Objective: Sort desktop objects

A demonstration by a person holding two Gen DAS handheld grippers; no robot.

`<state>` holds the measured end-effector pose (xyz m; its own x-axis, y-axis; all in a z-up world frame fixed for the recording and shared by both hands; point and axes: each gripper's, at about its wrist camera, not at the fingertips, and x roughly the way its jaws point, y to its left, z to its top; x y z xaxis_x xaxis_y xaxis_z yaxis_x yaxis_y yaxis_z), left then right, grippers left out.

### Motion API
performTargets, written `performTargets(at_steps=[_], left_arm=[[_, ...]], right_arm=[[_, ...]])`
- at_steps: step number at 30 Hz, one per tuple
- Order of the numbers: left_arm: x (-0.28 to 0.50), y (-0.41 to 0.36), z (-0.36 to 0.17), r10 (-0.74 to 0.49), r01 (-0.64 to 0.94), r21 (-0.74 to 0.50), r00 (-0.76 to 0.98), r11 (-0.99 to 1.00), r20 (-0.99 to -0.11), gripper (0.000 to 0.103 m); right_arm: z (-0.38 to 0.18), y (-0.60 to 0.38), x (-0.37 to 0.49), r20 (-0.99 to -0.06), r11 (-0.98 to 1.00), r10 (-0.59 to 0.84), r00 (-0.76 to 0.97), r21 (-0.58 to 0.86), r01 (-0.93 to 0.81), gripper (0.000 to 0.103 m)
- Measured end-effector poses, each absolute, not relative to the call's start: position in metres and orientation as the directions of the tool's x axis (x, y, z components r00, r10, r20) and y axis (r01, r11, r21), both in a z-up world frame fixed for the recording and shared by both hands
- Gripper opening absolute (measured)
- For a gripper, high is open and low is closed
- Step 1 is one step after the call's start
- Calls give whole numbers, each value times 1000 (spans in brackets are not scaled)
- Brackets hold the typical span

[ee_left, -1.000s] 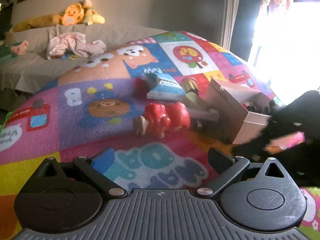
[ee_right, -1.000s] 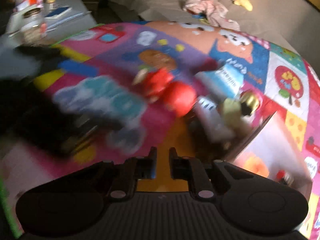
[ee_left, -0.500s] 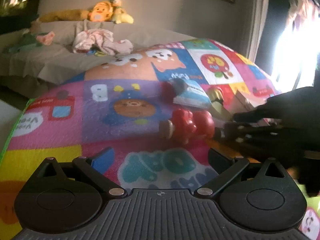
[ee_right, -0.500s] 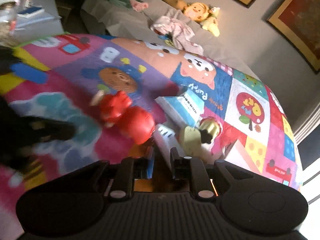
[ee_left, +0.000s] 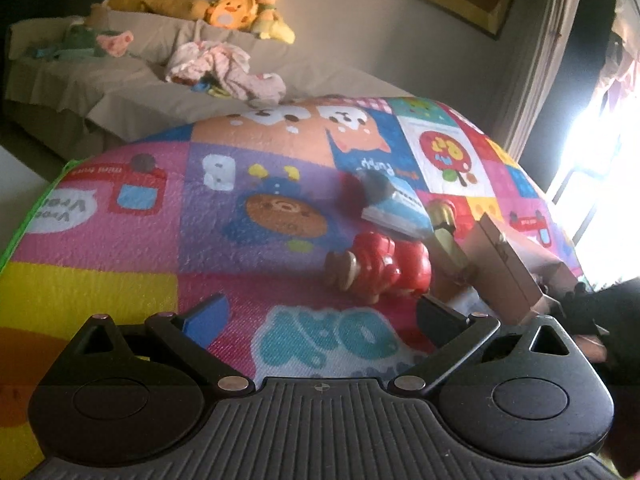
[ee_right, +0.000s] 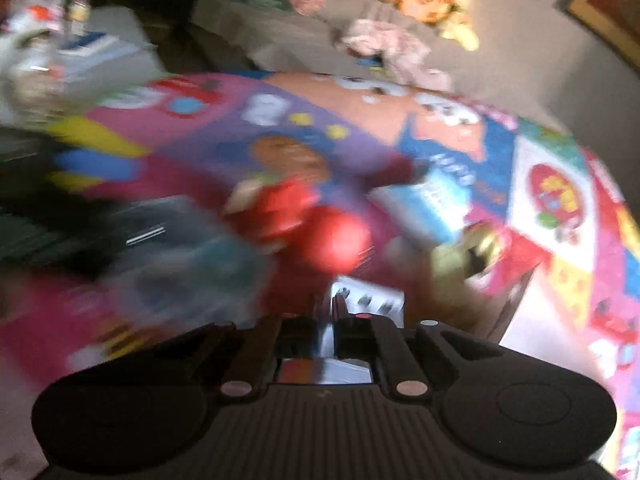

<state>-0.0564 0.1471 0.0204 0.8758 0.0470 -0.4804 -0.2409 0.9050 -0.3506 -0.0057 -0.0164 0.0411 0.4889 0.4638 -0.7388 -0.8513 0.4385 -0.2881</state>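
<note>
A red toy figure (ee_left: 380, 266) lies on the colourful play mat (ee_left: 160, 216). Behind it lie a blue-and-white packet (ee_left: 396, 210) and a yellow-green bottle with a gold cap (ee_left: 442, 232). A cardboard box (ee_left: 508, 268) stands to the right. My left gripper (ee_left: 320, 314) is open and empty, just in front of the red toy. In the blurred right wrist view my right gripper (ee_right: 330, 312) has its fingers nearly together over a flat white item (ee_right: 368, 300), close to the red toy (ee_right: 316, 224), the packet (ee_right: 432, 204) and the bottle (ee_right: 460, 256).
A beige sofa (ee_left: 120, 80) with plush toys (ee_left: 240, 12) and crumpled clothes (ee_left: 224, 64) runs behind the mat. A bright window is at the right. In the right wrist view a side table with books and jars (ee_right: 60, 40) stands at far left.
The left gripper has turned left, so the toys and box sit further right. The right gripper has dropped lower and closer to the toys; its view is now motion-blurred.
</note>
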Motion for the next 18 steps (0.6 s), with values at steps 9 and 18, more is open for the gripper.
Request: performTargets(at_steps=[9, 18], left_arm=[[-52, 129, 23, 71, -215, -241, 867, 947, -493, 102], [-25, 60, 35, -97, 114, 6, 873, 993, -479, 81]], right_arm=[[38, -94, -49, -744, 529, 440, 503, -239, -815, 5], [31, -191, -36, -690, 832, 366, 624, -57, -551, 53]])
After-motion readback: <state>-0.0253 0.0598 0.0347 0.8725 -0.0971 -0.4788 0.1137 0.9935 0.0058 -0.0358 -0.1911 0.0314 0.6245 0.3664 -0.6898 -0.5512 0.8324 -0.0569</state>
